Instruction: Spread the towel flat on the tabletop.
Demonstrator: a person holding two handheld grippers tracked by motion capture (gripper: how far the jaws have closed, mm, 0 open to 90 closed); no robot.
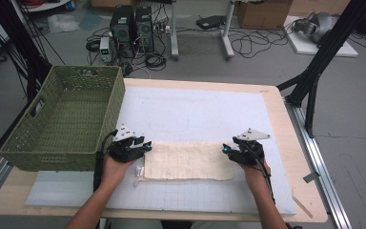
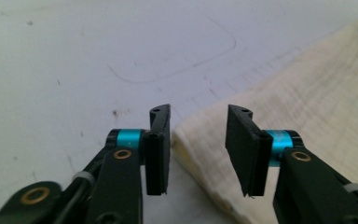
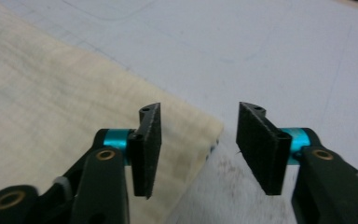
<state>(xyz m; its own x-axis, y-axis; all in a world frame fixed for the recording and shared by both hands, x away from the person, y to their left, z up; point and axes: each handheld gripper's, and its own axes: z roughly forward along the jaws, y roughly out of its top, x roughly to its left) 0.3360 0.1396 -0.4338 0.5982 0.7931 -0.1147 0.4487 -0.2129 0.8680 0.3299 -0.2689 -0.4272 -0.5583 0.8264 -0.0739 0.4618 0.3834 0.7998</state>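
Towel folding about midway, both ends being let go

The cream towel (image 1: 188, 161) is lying as a folded strip at the mat's (image 1: 195, 109) 6 o'clock; a further fold and a drop into the green basket (image 1: 62, 119) at 9 o'clock are probably left; the left gripper (image 1: 145, 144) is being held low at the strip's 9 o'clock end, the right gripper (image 1: 226, 149) at its 3 o'clock end, forearms angled in from below; both sets of jaws are parted, nothing being pinched.

Cloth's (image 2: 307, 107) far end beyond frame edge
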